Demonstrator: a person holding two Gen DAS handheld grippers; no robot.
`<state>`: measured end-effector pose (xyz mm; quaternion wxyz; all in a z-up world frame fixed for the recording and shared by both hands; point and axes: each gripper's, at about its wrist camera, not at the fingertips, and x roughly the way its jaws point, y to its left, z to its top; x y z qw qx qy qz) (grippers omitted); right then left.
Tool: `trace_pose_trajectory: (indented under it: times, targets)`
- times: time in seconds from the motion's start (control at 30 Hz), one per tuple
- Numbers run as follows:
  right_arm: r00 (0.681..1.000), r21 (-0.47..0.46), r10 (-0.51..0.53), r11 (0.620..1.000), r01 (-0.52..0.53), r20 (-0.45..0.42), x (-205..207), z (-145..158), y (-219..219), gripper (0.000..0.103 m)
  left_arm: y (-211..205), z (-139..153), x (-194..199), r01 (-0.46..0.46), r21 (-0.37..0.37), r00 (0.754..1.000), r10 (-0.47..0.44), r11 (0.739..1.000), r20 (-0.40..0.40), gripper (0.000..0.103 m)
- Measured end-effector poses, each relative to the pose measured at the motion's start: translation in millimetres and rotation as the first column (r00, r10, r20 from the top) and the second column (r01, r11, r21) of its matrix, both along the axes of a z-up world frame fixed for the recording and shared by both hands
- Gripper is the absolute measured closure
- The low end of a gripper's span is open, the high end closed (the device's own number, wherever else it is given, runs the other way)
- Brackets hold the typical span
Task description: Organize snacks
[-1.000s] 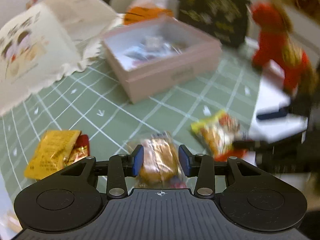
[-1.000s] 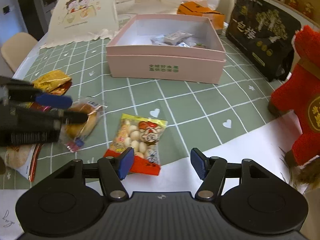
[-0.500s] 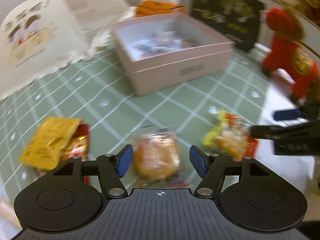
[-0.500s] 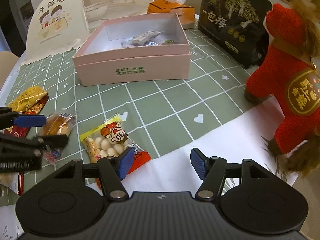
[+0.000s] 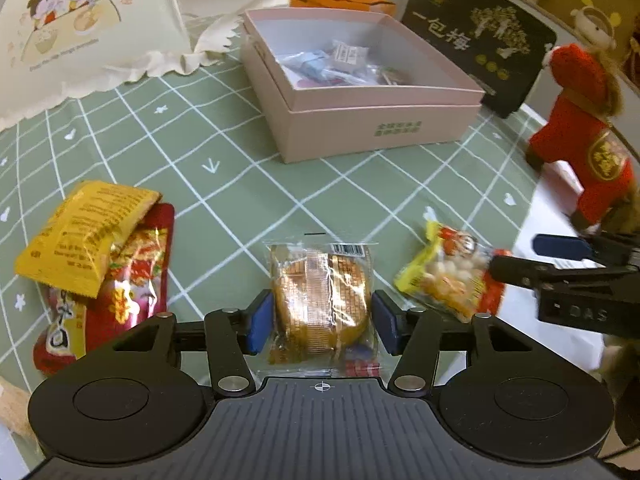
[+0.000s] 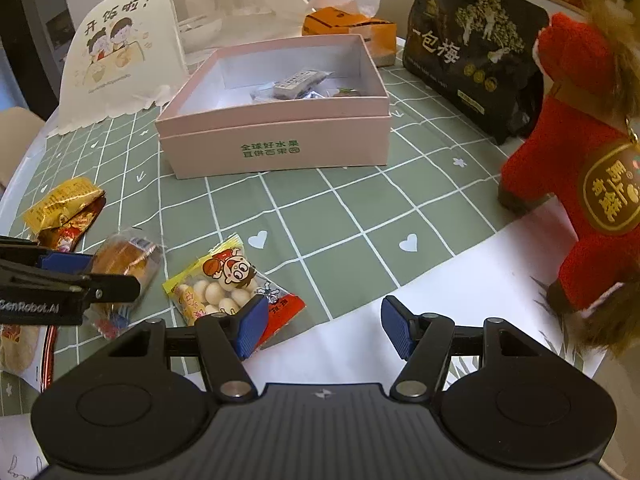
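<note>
Our left hand-held gripper (image 5: 322, 322) brackets one wrapped cake (image 5: 320, 292) unclamped; our right hand-held gripper (image 6: 324, 326) gapes empty beside one egg-biscuit packet (image 6: 228, 284).

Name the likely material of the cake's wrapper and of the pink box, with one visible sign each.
Cake wrapper: probably thin clear plastic film, glossy; it shows glare, wrinkles and the cake inside. Pink box: apparently matte cardboard, with flat stiff walls, crisp edges and printed green text.

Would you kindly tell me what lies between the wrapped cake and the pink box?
Nothing: in the left wrist view, only bare green checked tablecloth lies between the wrapped cake and the pink box.
</note>
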<state>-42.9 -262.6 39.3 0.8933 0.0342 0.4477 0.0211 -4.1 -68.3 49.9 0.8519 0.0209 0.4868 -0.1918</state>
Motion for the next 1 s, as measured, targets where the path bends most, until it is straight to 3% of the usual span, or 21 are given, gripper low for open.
trace_pose_trajectory:
  times: [0.3,0.4,0.57,0.63,0.67,0.8,1.0]
  targets:
    - [0.993,0.109,0.108,0.988,-0.112,0.042,1,18,16,0.036,41,21,-13,-0.136,-0.081,0.991,0.137,0.987,0.009,0.047]
    - [0.981,0.053,0.189,0.98,-0.192,0.051,8,18,37,0.036,49,23,-12,-0.161,-0.079,0.987,0.161,0.984,0.001,0.047]
    - [0.949,-0.038,0.314,0.949,-0.313,0.018,27,2,57,0.036,53,26,-18,-0.147,-0.08,0.989,0.147,0.986,-0.009,0.052]
    - [0.954,-0.019,0.298,0.954,-0.298,-0.019,36,-4,52,0.036,53,25,-19,-0.143,-0.08,0.99,0.142,0.987,-0.014,0.079]
    - [0.957,0.006,0.287,0.958,-0.287,-0.042,39,-7,49,0.036,53,25,-19,-0.14,-0.086,0.99,0.139,0.986,-0.02,0.08]
    - [0.958,0.05,0.284,0.958,-0.282,-0.045,28,-8,43,0.033,50,23,-19,-0.132,-0.099,0.991,0.13,0.986,-0.021,0.08]
    - [0.94,-0.058,0.339,0.939,-0.34,-0.025,5,-13,56,0.03,28,14,-23,-0.047,-0.043,0.998,0.045,0.998,-0.032,0.078]
